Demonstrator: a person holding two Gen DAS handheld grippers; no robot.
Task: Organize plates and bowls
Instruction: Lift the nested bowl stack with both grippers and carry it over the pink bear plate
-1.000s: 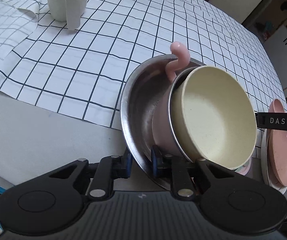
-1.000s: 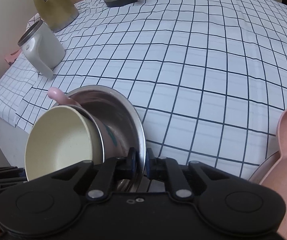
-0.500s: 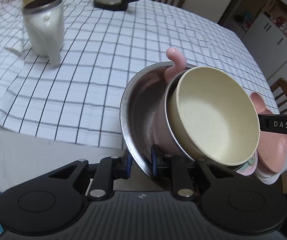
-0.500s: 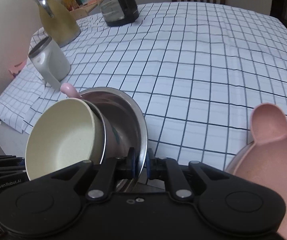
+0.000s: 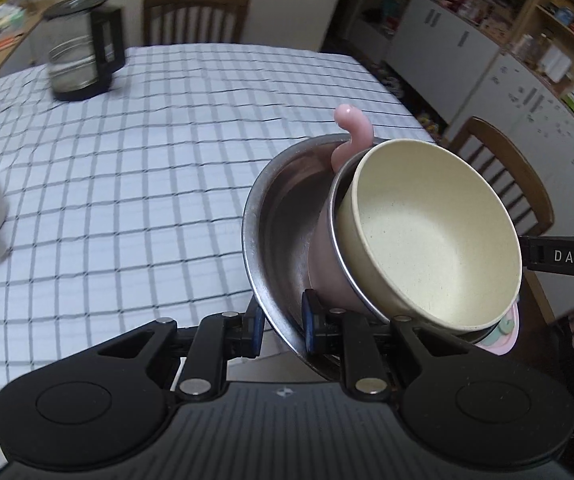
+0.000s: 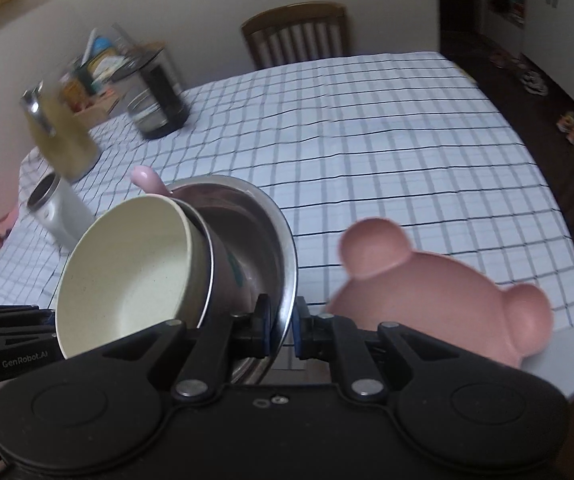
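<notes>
A: What are the two claws doing, nearest the cameras?

B: The left gripper (image 5: 281, 330) is clenching the rim of the steel bowl (image 5: 275, 216), one blue pad inside the wall and one outside. The right gripper (image 6: 281, 330) is pinching the same rim from the opposite side, its pads squeezed tight on the thin metal.

A: So the bowl is being carried between them?

B: Yes, it is hanging tilted on its side above the near edge of the table (image 6: 367, 152), clear of the checked cloth.

A: What is sitting in it?

B: A pink cup (image 5: 323, 268) with a metal lip is nesting in the steel bowl, its curled pink handle (image 5: 353, 128) sticking up past the rim. A cream bowl (image 5: 431, 236) is nesting inside that cup, mouth facing the cameras.

A: And beside the stack?

B: In the right wrist view a pink bear-eared plate (image 6: 443, 292) is lying at the table's near right edge, just beside the right claw.

A: Farther back?

B: A white mug (image 6: 61, 212) and a yellow jug (image 6: 61, 140) are standing along the left edge, blurred. A glass kettle (image 5: 83, 48) is standing near the far left corner, and a wooden chair (image 5: 195, 16) is standing behind the far edge.
</notes>
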